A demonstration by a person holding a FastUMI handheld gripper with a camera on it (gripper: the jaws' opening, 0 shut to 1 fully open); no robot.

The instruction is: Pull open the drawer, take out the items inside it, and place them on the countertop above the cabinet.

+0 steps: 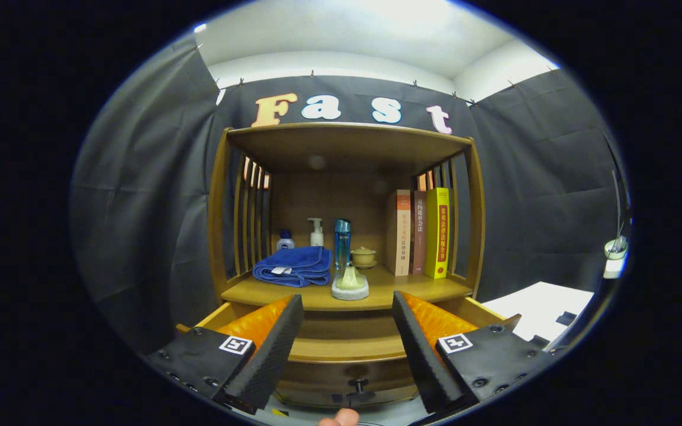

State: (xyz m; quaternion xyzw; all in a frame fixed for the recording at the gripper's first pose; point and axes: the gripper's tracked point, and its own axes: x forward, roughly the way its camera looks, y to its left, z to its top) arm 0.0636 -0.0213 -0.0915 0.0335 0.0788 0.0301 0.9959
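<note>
We see the gripper spread wide, holding nothing, above the pulled-out drawer; a small ornament sits on the countertop beyond.

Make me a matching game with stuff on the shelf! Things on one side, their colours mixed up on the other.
Things:
1. folded towel
2. tall slim bottle
3. outermost book
4. small lidded cup

Colours:
A. yellow
B. pale green
C. dark blue
D. light blue

Pairs: 1-C, 2-D, 3-A, 4-B.

The hand-held gripper is open, its fingers spread apart over the pulled-out drawer, holding nothing.
</note>
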